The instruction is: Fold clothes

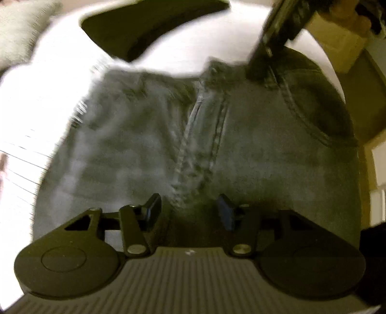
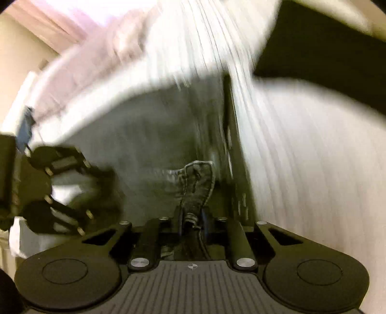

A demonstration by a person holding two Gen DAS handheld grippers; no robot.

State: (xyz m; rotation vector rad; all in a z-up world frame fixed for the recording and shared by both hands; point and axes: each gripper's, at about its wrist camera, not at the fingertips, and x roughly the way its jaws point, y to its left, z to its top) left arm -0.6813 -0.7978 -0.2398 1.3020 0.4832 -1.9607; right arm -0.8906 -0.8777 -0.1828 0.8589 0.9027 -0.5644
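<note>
Grey-green jeans [image 1: 253, 145] lie front up on a white striped bedsheet [image 1: 36, 116], fly seam running up the middle. My left gripper [image 1: 189, 209] hovers open just above the crotch seam, its fingers apart with only flat denim between them. In the same view my right gripper [image 1: 267, 50] comes down from the upper right onto the waistband. In the right wrist view my right gripper [image 2: 193, 218] is shut on a bunched fold of the jeans [image 2: 197, 178] at the waistband. The left gripper [image 2: 101, 190] shows blurred at the left over the denim.
A dark garment [image 1: 144, 29] lies on the sheet beyond the jeans, also seen as a dark garment [image 2: 325, 48] at the upper right. A pale pillow [image 1: 19, 31] sits at the far left. Pink fabric [image 2: 79, 67] lies past the jeans. A hand [image 1: 347, 14] holds the right gripper.
</note>
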